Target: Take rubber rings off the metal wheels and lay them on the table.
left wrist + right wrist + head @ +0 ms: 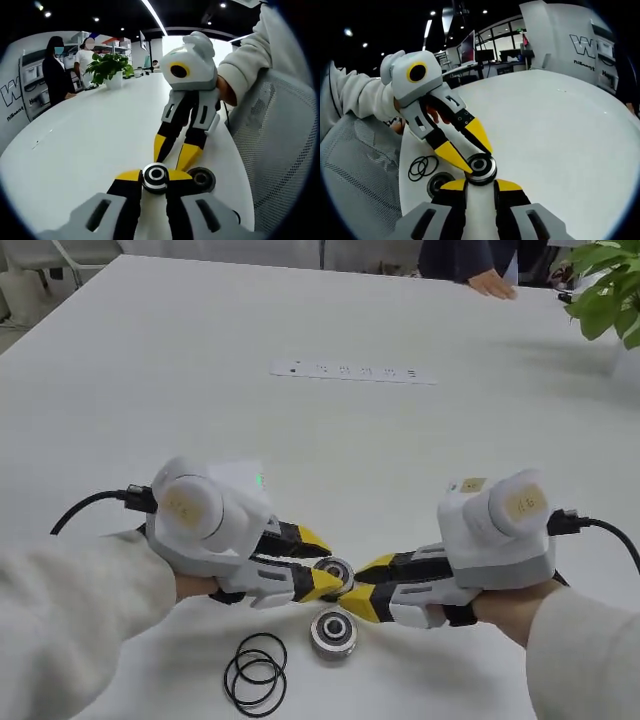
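The left gripper (pixel 325 565) is pressed onto the wheel (pixel 335 570), one yellow tip on each side of it, and holds it clear of the table (pixel 330 440). In the left gripper view the wheel (pixel 156 177) sits face-on between that gripper's own tips, showing light and dark circles. In the right gripper view a dark band runs around the edge of the wheel (pixel 481 169).

The right gripper (pixel 364 586) comes at the wheel from the other side, its tips at the rim. Its jaws stand a little apart, and I cannot tell if they pinch anything.

A second wheel (pixel 332 632) lies flat on the table just below the held wheel, on the person's side. The rings (pixel 258 670), a few thin black loops that overlap, lie on the table beyond that second wheel, to the left of the held wheel and nearer the person.

A power strip (pixel 353 371) lies well beyond the held wheel, towards the far edge of the table. A plant (pixel 610 290) stands far off to the right of the wheel, and a hand (pixel 492 283) rests at the far edge
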`<state>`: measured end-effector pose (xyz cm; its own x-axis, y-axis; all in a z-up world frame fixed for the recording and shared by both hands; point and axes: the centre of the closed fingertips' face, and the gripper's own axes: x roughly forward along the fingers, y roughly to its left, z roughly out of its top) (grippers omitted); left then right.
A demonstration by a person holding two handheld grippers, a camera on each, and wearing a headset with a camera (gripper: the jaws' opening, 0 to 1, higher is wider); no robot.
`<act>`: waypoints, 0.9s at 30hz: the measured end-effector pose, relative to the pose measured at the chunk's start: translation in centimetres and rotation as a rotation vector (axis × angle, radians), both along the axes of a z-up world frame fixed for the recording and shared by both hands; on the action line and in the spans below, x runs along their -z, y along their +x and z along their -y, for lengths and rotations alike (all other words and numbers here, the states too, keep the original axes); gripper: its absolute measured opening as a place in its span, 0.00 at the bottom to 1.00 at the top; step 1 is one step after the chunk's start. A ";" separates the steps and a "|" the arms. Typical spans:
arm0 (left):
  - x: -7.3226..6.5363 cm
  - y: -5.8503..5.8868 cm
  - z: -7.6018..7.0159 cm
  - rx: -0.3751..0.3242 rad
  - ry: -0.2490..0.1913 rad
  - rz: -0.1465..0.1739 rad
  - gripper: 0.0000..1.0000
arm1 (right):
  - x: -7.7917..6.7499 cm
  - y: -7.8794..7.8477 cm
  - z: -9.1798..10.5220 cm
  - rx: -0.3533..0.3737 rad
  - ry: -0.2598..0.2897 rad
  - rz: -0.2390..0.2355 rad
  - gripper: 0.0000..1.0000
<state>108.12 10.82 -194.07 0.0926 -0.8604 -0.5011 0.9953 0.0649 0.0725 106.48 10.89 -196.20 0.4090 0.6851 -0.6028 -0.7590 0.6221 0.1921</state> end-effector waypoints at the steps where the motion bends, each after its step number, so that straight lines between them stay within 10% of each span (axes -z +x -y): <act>1: 0.0 0.0 0.0 0.001 0.000 0.001 0.12 | 0.0 0.0 0.0 0.000 0.000 0.000 0.18; 27: 0.0 -0.5 -0.1 -0.038 -0.032 -0.037 0.08 | 0.2 0.1 0.4 -0.050 -0.081 0.063 0.01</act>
<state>107.61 10.93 -194.09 0.1076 -0.8722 -0.4771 0.9940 0.1044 0.0334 106.62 10.48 -196.44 0.4145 0.6559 -0.6309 -0.7983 0.5949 0.0939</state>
